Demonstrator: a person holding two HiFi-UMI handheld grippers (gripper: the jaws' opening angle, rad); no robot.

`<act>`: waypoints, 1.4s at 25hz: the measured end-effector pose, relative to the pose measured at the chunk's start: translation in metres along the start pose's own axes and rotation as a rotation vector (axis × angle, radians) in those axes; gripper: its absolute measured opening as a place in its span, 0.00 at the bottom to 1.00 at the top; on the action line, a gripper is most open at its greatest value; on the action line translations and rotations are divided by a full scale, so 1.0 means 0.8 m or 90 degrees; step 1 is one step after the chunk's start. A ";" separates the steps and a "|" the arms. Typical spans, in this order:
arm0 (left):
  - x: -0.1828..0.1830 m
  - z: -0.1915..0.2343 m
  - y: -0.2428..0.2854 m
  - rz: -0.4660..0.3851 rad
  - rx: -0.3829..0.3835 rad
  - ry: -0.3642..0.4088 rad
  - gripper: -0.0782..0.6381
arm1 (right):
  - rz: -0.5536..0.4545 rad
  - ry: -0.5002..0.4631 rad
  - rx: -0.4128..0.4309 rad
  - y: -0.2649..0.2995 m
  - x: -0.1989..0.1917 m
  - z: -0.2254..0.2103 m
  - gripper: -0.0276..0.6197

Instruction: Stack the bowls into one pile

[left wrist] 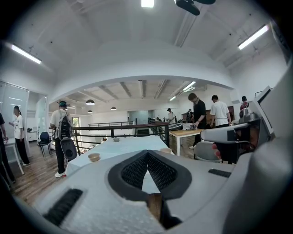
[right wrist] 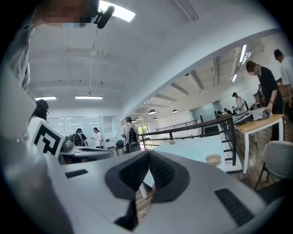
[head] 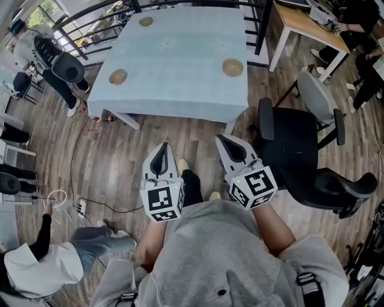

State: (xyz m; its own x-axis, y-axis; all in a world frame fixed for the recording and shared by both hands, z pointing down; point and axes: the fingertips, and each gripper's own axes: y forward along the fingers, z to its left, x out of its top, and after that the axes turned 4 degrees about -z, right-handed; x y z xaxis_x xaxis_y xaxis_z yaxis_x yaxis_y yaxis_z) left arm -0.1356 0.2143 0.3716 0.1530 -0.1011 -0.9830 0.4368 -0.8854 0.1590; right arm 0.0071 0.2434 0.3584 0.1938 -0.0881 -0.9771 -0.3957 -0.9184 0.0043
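Three tan bowls stand apart on the table (head: pixel 180 96) with the light blue cloth: one near the left edge (head: pixel 118 76), one near the right edge (head: pixel 233 67), one at the far side (head: pixel 146 21). Both grippers hang over the wooden floor, short of the table. My left gripper (head: pixel 162 147) is shut and empty, and so is my right gripper (head: pixel 221 140). In the left gripper view the shut left gripper (left wrist: pixel 147 154) points at the table, with bowls at left (left wrist: pixel 94 156), right (left wrist: pixel 166 150) and far (left wrist: pixel 116 139). In the right gripper view a bowl (right wrist: pixel 213 159) lies right of the right gripper (right wrist: pixel 149 153).
A black office chair (head: pixel 294 147) and a grey chair (head: pixel 318 96) stand right of the table. A wooden desk (head: pixel 306 27) is at the back right, a dark railing (head: pixel 90 18) behind the table. A person (head: pixel 42 264) crouches at the lower left by cables (head: pixel 75 207).
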 end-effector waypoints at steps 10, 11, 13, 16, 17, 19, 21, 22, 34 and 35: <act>-0.002 0.039 0.035 0.004 0.009 -0.013 0.13 | 0.013 -0.013 0.010 0.054 -0.003 0.000 0.09; -0.003 0.044 0.040 0.006 0.008 -0.015 0.13 | 0.017 -0.012 0.010 0.060 -0.005 0.000 0.09; -0.006 0.053 0.050 0.012 0.008 -0.018 0.13 | 0.025 -0.011 0.009 0.074 -0.009 -0.002 0.09; -0.011 0.068 0.069 0.019 0.011 -0.022 0.13 | 0.033 -0.010 0.008 0.097 -0.012 -0.010 0.09; -0.013 0.074 0.076 0.022 0.013 -0.024 0.12 | 0.036 -0.010 0.009 0.105 -0.013 -0.013 0.09; -0.017 0.084 0.089 0.028 0.017 -0.030 0.12 | 0.043 -0.011 0.011 0.121 -0.014 -0.019 0.09; -0.020 0.096 0.101 0.033 0.021 -0.036 0.13 | 0.049 -0.012 0.014 0.139 -0.015 -0.021 0.09; -0.020 0.102 0.107 0.034 0.024 -0.039 0.13 | 0.052 -0.013 0.016 0.149 -0.015 -0.021 0.09; -0.024 0.181 0.169 0.051 0.031 -0.068 0.12 | 0.073 -0.014 0.025 0.253 -0.017 -0.016 0.09; -0.023 0.185 0.174 0.052 0.031 -0.069 0.13 | 0.074 -0.014 0.024 0.259 -0.017 -0.017 0.09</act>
State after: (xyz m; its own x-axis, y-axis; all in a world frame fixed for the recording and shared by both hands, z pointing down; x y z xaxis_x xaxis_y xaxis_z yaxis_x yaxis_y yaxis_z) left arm -0.2088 0.0253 0.3984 0.0889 -0.2197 -0.9715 0.3833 -0.8927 0.2370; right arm -0.0654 0.0492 0.3754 0.1245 -0.1840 -0.9750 -0.4486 -0.8869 0.1102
